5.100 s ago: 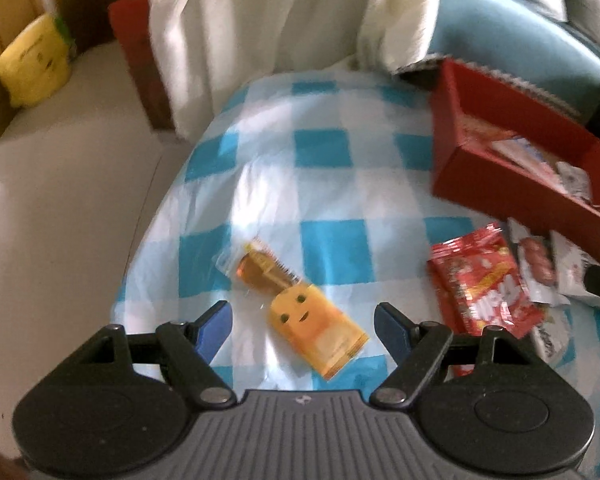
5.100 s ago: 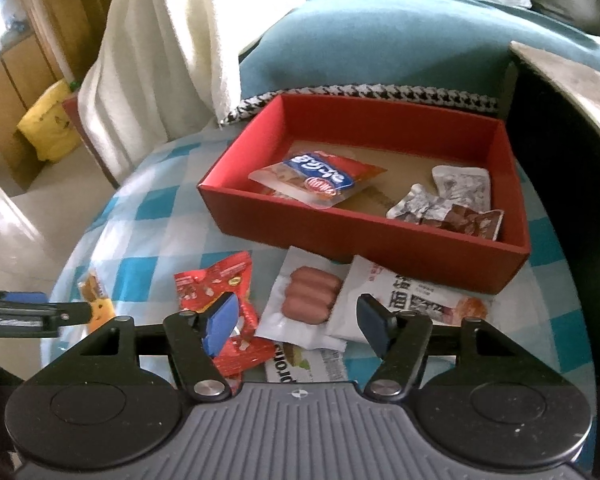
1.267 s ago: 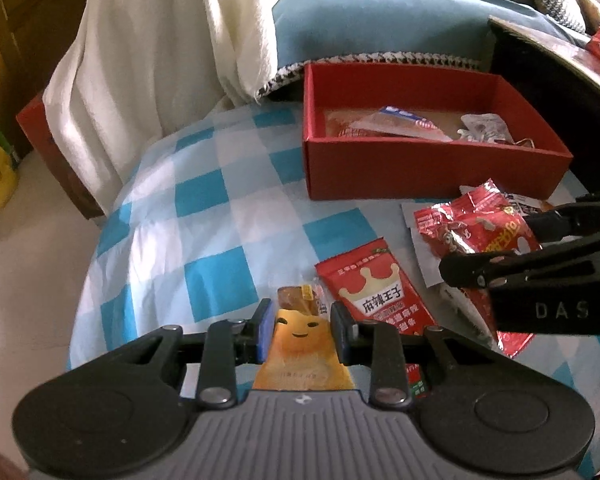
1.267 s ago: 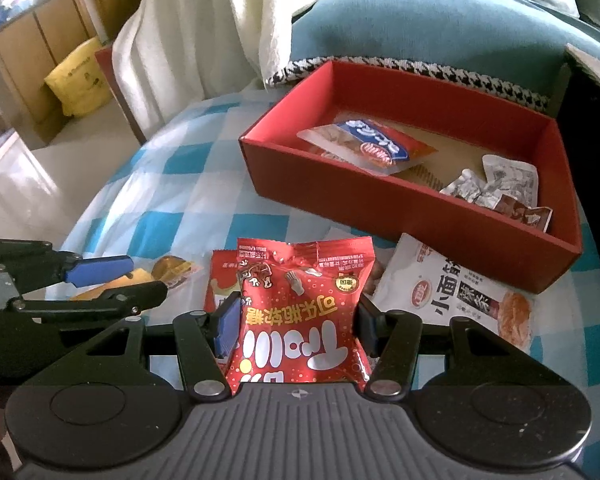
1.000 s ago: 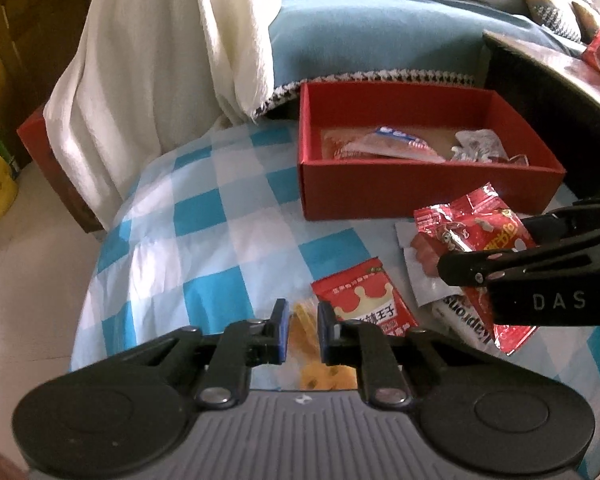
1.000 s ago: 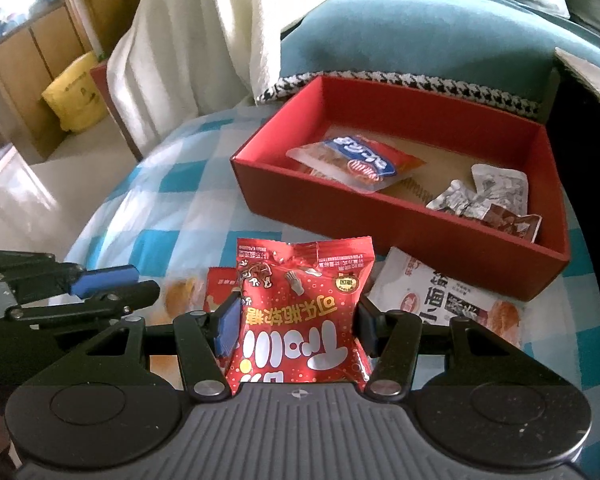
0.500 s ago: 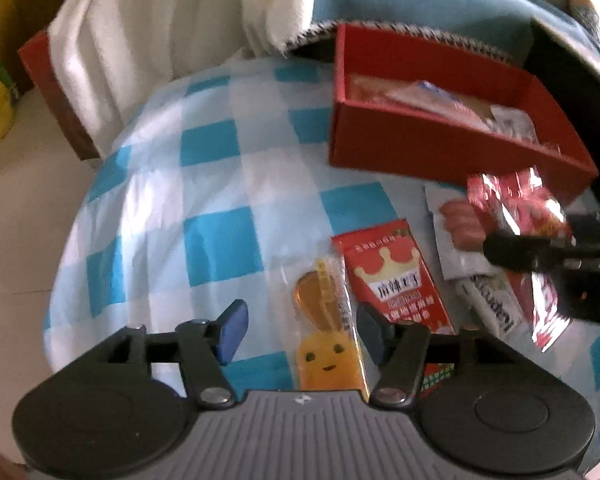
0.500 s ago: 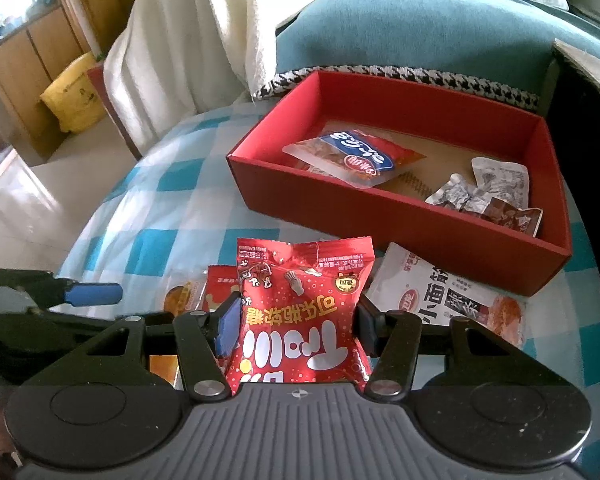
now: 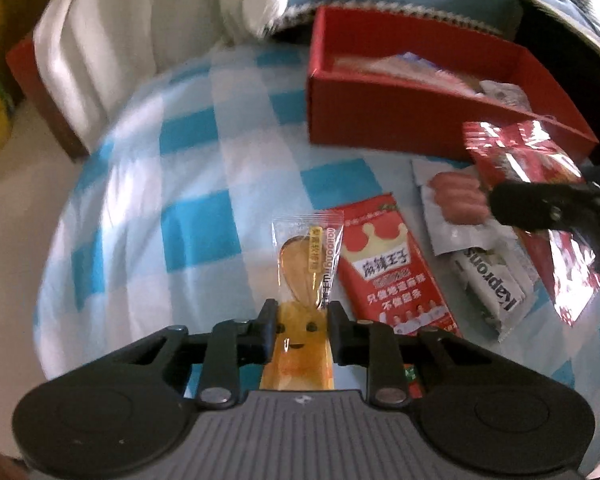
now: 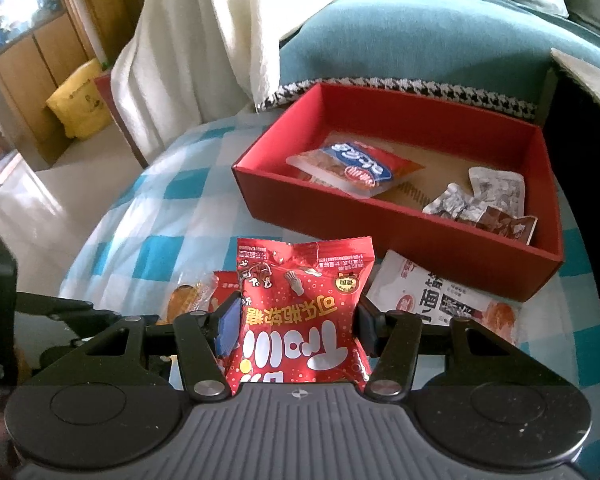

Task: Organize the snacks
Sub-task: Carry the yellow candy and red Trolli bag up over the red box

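My left gripper [image 9: 300, 320] is shut on the yellow smiley-face snack packet [image 9: 305, 276], low over the blue checked tablecloth [image 9: 148, 184]. My right gripper [image 10: 296, 324] is shut on a red gummy bag [image 10: 304, 308] and holds it above the table, in front of the red box [image 10: 384, 224]. The bag [image 9: 528, 184] and the right gripper also show at the right of the left wrist view. The red box [image 9: 388, 120] holds several snack packets.
A red crown-print packet [image 9: 388, 264], a sausage pack [image 9: 456, 200] and a white Kaprons packet [image 9: 496, 284] lie on the cloth. A white noodle packet [image 10: 444, 296] lies before the box. A white cloth [image 10: 204, 40] hangs behind the table beside a teal sofa [image 10: 400, 28].
My left gripper dropped the yellow packet about a second ago, opened, and has now shut on it again. My right gripper keeps holding the red bag nearly still.
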A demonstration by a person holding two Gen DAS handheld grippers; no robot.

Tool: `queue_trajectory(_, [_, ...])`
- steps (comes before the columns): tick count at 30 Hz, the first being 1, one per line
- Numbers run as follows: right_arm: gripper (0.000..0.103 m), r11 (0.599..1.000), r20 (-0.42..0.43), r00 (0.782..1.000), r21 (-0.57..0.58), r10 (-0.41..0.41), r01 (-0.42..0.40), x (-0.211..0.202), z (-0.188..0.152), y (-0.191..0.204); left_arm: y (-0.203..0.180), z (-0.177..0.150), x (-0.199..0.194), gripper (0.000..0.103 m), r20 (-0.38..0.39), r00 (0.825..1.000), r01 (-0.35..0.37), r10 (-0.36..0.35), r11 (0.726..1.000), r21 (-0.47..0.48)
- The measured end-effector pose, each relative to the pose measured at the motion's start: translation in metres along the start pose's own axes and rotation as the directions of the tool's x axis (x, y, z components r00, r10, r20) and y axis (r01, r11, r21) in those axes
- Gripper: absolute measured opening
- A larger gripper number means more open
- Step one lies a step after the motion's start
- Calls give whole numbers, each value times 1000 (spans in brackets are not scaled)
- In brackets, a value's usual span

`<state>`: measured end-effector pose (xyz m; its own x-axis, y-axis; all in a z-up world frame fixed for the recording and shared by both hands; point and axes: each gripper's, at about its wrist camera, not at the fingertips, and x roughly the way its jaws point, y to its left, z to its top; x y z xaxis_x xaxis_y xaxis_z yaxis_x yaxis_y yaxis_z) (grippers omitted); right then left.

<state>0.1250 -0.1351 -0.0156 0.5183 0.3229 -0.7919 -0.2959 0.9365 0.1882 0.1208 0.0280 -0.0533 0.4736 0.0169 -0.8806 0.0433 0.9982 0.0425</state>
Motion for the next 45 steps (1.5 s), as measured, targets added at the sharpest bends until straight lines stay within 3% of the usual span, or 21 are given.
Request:
queue_trajectory(5, [64, 1000, 3, 1000, 6, -8, 8, 1, 0, -2, -7, 3, -21, 20, 102, 994, -38, 32, 998, 56])
queue_trajectory(21, [64, 999, 38, 999, 6, -37, 37, -3, 8, -5, -11, 22, -35, 20, 218, 975, -69, 53, 995, 68])
queue_trajectory(45, [64, 996, 98, 992, 57, -80, 74, -10, 28, -27, -31, 60, -36, 20, 321, 946, -81, 48, 992, 92])
